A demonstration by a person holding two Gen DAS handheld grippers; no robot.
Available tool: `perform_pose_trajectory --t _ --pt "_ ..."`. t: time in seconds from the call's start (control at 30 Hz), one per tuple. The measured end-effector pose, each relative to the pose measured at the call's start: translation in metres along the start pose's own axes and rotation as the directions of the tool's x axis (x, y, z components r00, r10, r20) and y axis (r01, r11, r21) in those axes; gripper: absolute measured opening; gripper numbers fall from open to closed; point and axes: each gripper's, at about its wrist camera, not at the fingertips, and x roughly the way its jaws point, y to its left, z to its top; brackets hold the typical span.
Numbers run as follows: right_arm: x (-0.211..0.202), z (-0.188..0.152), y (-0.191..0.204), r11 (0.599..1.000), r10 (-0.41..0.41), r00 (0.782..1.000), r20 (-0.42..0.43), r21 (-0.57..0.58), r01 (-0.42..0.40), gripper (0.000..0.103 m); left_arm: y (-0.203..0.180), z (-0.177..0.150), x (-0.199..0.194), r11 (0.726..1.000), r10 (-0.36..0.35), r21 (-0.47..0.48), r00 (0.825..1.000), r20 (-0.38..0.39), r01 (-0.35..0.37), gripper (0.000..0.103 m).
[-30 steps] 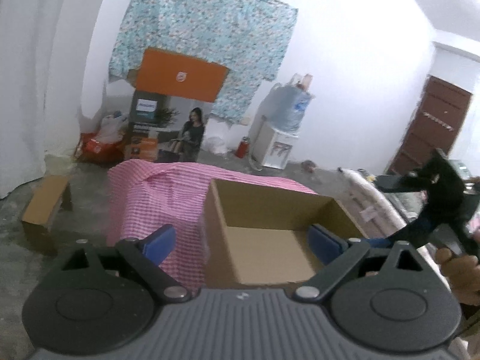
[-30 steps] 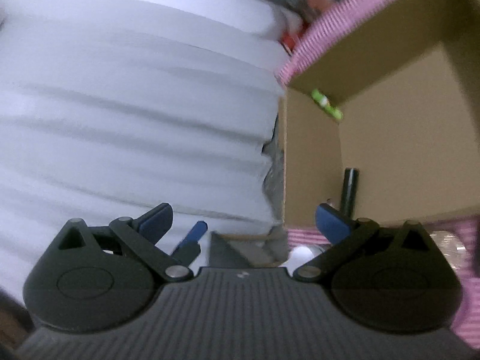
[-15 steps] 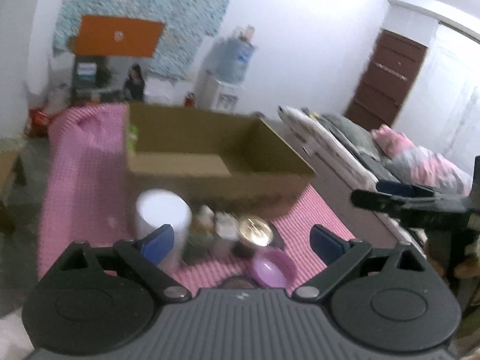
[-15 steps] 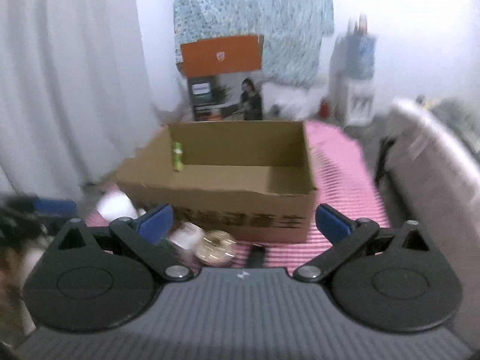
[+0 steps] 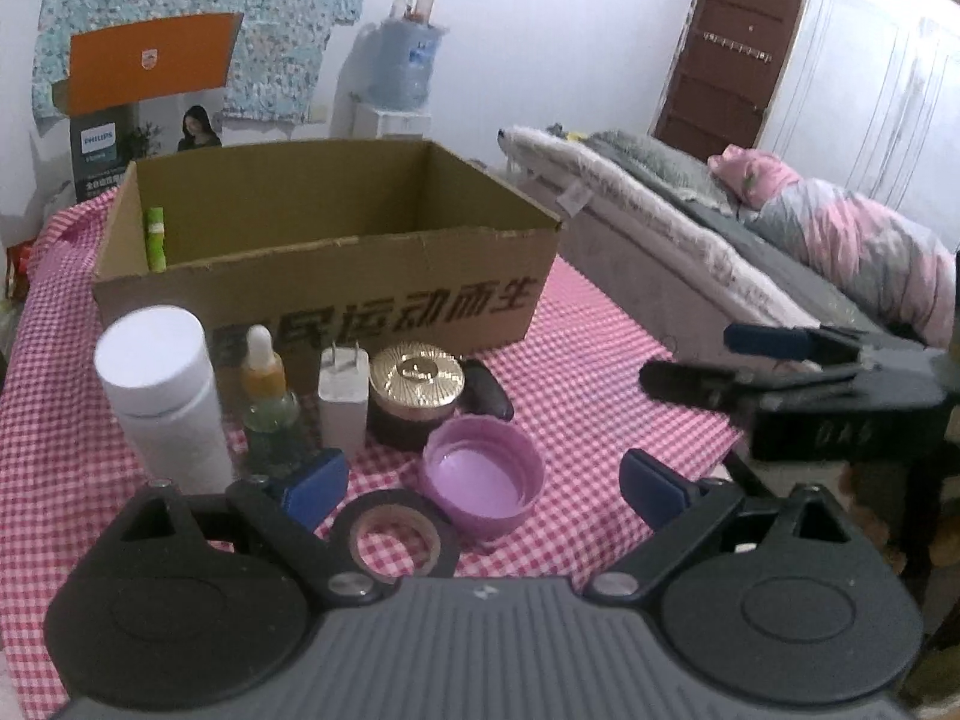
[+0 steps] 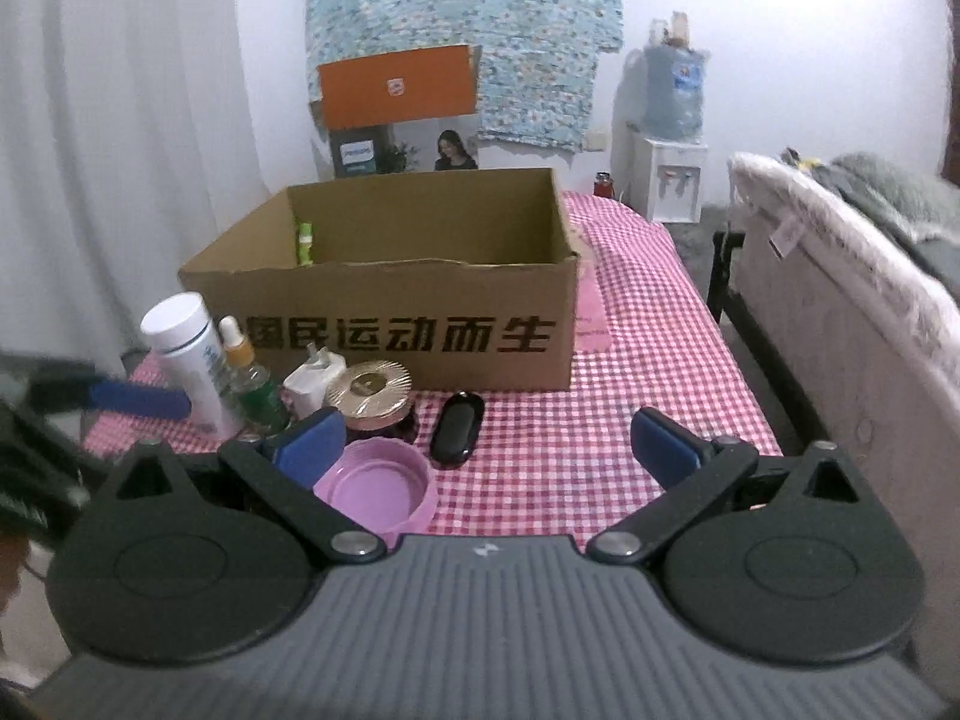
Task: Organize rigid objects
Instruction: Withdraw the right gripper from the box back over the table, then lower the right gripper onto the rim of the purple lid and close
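Pink-and-white checked cloth covers the surface [image 5: 600, 360], which stands beside a bed [image 5: 690, 240] in a white-walled room. An open cardboard box [image 5: 336, 276], printed with dark characters on its front wall, sits toward the back of the surface; a green tube [image 5: 156, 239] leans upright in its inner left corner. Grouped just in front of the box, left to right: a white cylindrical bottle [image 5: 162, 402], a dropper bottle [image 5: 267, 396], a white plug adapter [image 5: 343, 396], a gold-lidded jar [image 5: 417, 393], and a black oval object [image 6: 457, 429]. Nearer the cameras lie a purple cap [image 5: 483, 480], open side up, and a roll of black tape [image 5: 396, 540]. The left gripper [image 5: 483, 480] hovers above the tape and cap with fingers spread apart, grasping nothing. The right gripper [image 6: 486, 441] is likewise released and empty, held over the front edge of the surface.
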Motion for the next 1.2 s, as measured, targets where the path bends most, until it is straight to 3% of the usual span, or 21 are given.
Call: perform_pose_trajectory --t 0.23,0.53,0.7,1.07,1.2 --pt "0.021 -0.007 -0.029 0.99 0.047 0.999 -0.016 0.133 -0.044 0.102 -0.008 -0.004 0.026 0.997 0.071 0.041 0.995 -0.07 -0.068 0.098" --pt "0.051 -0.014 -0.035 0.974 0.117 0.985 -0.129 0.208 -0.089 0.102 -0.012 -0.003 0.055 0.994 0.098 0.061 0.987 -0.128 -0.091 0.098" --pt "0.063 -0.019 -0.033 0.962 0.167 0.973 -0.161 0.242 -0.125 0.102 -0.015 -0.005 0.058 0.989 0.117 0.108 0.984 -0.131 -0.103 0.098" --pt "0.075 -0.02 -0.021 0.96 0.196 0.963 -0.185 0.235 -0.15 0.101 -0.022 -0.005 0.068 0.977 0.136 0.181 0.984 -0.112 -0.114 0.098" --pt "0.081 -0.02 -0.019 0.959 0.207 0.958 -0.198 0.237 -0.158 0.094 -0.025 -0.004 0.074 0.971 0.141 0.208 0.984 -0.106 -0.117 0.097"
